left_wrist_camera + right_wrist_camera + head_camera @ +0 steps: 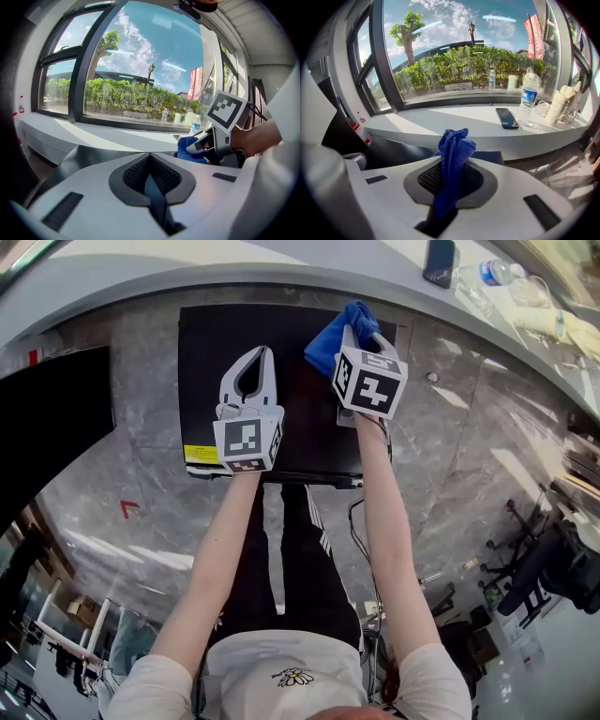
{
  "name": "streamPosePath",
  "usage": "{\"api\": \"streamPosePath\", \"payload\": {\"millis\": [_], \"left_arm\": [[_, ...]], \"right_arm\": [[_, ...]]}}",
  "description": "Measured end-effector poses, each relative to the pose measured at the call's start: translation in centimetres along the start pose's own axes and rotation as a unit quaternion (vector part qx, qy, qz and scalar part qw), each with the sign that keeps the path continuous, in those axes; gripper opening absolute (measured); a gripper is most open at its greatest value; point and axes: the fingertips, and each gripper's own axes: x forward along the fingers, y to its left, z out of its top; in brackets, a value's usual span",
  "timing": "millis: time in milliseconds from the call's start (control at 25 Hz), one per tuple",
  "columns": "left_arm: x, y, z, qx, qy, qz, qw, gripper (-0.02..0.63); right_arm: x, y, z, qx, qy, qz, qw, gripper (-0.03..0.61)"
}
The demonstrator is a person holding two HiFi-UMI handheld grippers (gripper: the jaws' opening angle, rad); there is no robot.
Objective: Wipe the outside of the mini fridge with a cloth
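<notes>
Both tools held out over the flat top of the black box-shaped mini fridge (202, 371), set on grey marbled floor (487, 427) just below a curved white window ledge (281, 259). Right gripper (364, 334) above the far right part of that top, jaws closed tight on a bunched blue woven cloth (333, 334), pinched low between the ribbed pads with a crumpled end standing up past the tips. Whether the cloth is touching the fridge top: not clear from any view. Left gripper (266, 352) just beside it, over the middle of the top, jaws brought together with nothing between them, only a thin dark seam showing. A yellow label (201, 454) at the near left corner of the fridge. On the ledge beyond, off to the right: a dark flat phone (506, 117) lying face up, and near it an upright clear water bottle with a blue label (529, 101).
</notes>
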Motion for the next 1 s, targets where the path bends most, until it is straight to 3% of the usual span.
{"api": "streamPosePath", "payload": {"millis": [480,1000], "left_arm": [[0.3,-3.5,-0.8,0.009,0.007,-0.02,0.9997,0.005],[-0.2,-3.3,-1.2,0.017,0.012,-0.022,0.9996,0.005]], "right_arm": [[-2.6,-7.4,-1.4,0.047,-0.011,-0.054,0.997,0.064],[-3.7,-10.4,-1.9,0.067,-0.018,-0.091,0.993,0.064]]}}
